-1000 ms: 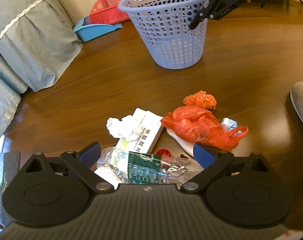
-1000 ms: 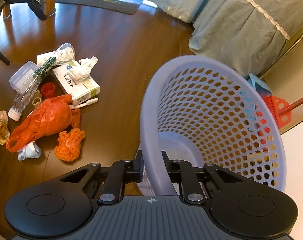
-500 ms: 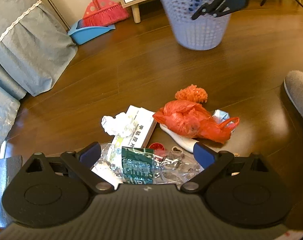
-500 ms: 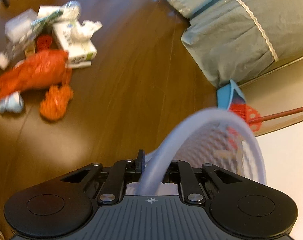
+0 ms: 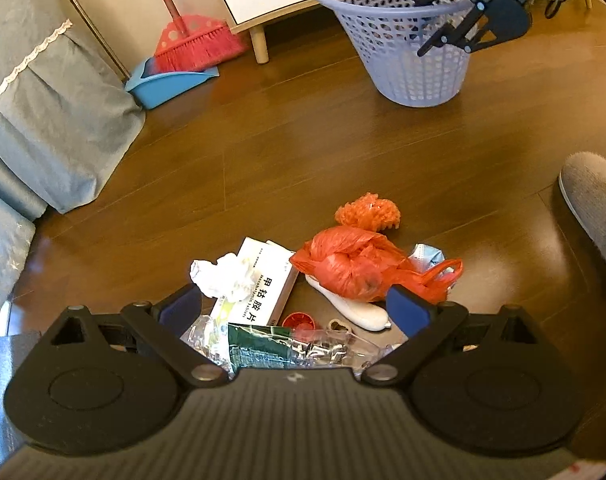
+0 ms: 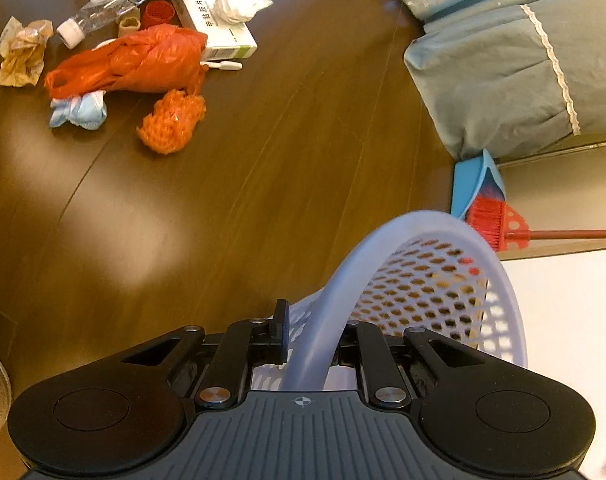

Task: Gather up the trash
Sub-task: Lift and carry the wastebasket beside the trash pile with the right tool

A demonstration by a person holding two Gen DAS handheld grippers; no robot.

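My right gripper [image 6: 309, 344] pinched the basket [image 6: 443, 280] rim at the frame's bottom; it could slip and tip. My left gripper [image 5: 295, 308] stayed open over the bottle [image 5: 287, 346].

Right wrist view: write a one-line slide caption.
Right gripper clamps the lavender basket by its rim, trash pile on the wooden floor beyond.

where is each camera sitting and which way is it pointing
Left wrist: on the left gripper, angled down at the floor trash; its open fingers straddle a clear bottle; the right gripper shows far off at the basket.
Right wrist: on the right gripper, angled down over the floor; its fingers pinch the basket rim.
Shared: basket, orange bag, pill box, broom.
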